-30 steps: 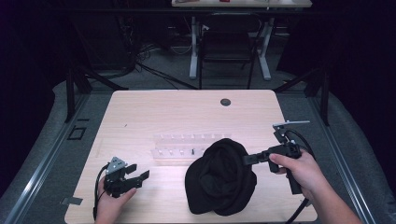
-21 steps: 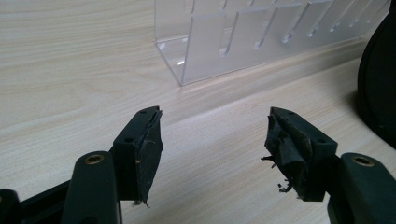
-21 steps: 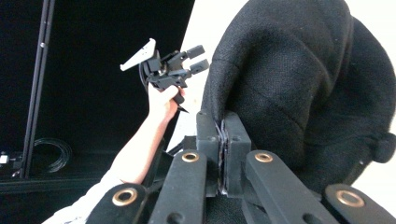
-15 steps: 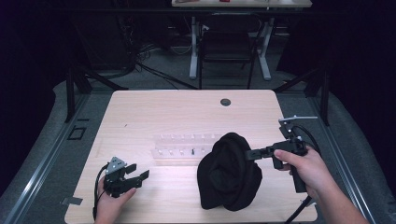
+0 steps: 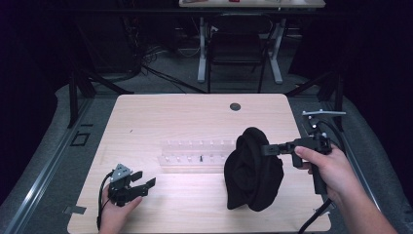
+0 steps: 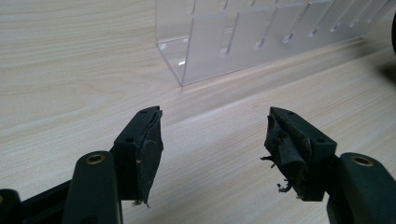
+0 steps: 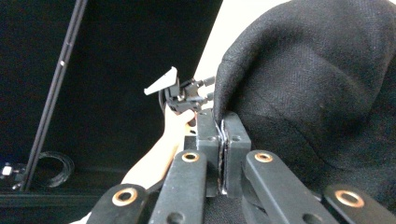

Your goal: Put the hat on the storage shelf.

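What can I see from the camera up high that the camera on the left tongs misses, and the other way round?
High view alone: the right tongs pinching a black cloth lifted off the wooden table, plus both hands. Left gripper view alone: the worn, frayed pads up close, the left tongs open with nothing between them. Both: the clear plastic rack and the table.

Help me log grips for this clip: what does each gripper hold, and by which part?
The right gripper pinches the black cloth by an edge fold near its top, lifting it. The left gripper is open, holding nothing.
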A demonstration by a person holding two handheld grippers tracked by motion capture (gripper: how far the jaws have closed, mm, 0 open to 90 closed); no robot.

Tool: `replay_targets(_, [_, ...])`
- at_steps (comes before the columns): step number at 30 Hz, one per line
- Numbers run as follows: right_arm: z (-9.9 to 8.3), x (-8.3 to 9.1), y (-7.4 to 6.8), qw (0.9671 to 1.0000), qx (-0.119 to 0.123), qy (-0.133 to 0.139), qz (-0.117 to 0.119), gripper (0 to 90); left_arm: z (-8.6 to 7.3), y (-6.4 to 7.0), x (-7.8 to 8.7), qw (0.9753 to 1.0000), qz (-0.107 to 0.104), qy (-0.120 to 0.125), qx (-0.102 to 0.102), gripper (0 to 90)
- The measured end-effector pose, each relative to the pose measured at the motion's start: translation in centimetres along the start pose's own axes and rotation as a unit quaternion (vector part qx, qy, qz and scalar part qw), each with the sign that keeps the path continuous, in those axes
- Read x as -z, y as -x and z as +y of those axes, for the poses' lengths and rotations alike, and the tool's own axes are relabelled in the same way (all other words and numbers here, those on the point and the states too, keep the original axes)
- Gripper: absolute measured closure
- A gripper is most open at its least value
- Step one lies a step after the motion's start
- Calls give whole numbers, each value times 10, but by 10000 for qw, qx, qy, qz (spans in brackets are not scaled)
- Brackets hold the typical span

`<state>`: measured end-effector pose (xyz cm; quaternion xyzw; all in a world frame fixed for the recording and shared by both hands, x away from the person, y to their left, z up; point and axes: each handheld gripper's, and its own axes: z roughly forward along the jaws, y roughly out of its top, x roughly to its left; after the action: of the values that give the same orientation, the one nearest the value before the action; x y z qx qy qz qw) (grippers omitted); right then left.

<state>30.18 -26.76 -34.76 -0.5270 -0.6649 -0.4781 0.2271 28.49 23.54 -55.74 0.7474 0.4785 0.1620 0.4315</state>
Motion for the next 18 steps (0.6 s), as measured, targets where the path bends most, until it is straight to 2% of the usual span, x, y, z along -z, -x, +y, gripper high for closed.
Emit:
replay_targets(4, [4,5,-2,10000,9,99,8,885,0,0,0,10000,0,-1,-3,365])
replay_targets(8, [10,5,-6,9994,1,269,197,885,0,0,-1,10000,3,-4,-6,365])
replay_targets(11, [15,5,-10,9991,42,334,253,884,0,0,-1,10000,-2,1,-6,365])
replay_targets(18, [24,3,-17,9988,82,409,251,884,0,0,0,10000,0,-18,-7,365])
